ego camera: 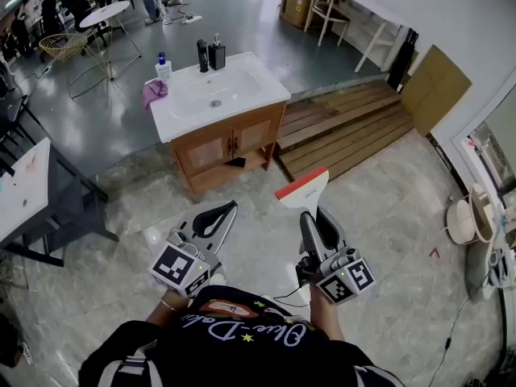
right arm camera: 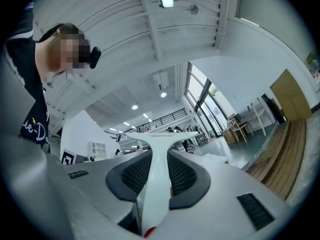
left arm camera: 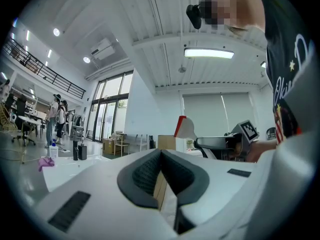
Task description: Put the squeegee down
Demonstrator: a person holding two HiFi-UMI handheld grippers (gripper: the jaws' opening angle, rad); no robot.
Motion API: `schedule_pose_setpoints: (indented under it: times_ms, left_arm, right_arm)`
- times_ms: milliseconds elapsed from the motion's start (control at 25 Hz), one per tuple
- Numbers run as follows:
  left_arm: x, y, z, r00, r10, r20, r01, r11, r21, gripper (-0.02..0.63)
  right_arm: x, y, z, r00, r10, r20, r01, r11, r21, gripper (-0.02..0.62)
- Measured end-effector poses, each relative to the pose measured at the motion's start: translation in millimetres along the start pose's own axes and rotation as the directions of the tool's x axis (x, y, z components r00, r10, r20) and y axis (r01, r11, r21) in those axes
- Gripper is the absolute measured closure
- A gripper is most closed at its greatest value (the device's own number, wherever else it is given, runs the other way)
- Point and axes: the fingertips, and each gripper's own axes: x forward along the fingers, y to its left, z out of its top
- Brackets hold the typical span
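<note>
The squeegee [ego camera: 303, 189] has a white body and a red-edged blade, and its handle runs back between the jaws of my right gripper [ego camera: 319, 226], which is shut on it. I hold it above the floor, blade pointing towards the vanity. In the right gripper view the white squeegee [right arm camera: 159, 149] stands between the dark pads, its blade spreading wide at the tip. My left gripper [ego camera: 221, 214] hovers to the left at about the same height, shut with nothing in it. In the left gripper view its pads [left arm camera: 150, 171] meet, and the squeegee [left arm camera: 186, 129] shows beyond them at right.
A wooden vanity with a white sink top [ego camera: 242, 95] stands ahead, bearing a soap bottle [ego camera: 164, 65], two black dispensers [ego camera: 211, 55] and a pink cloth [ego camera: 154, 92]. A wooden ramp [ego camera: 347, 127] lies to its right. A white table [ego camera: 20, 192] is at left.
</note>
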Motion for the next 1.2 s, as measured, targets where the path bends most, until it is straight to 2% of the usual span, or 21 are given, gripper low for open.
schedule_pose_setpoints:
  times_ms: [960,1200]
  left_arm:
    - [15.8,-65.2,-6.8,0.999,0.025,-0.033,-0.024,0.999,0.023,0.584]
    - [6.3,-77.2,-12.7,0.997,0.056,-0.057,-0.055,0.998,0.013,0.584]
  right_arm:
    - [-70.3,-28.4,18.3,1.0,-0.022,0.014,0.022,0.999,0.039,0.489]
    - [-80.5,-30.1,18.8,1.0,-0.001,0.012,0.0,0.998,0.059,0.488]
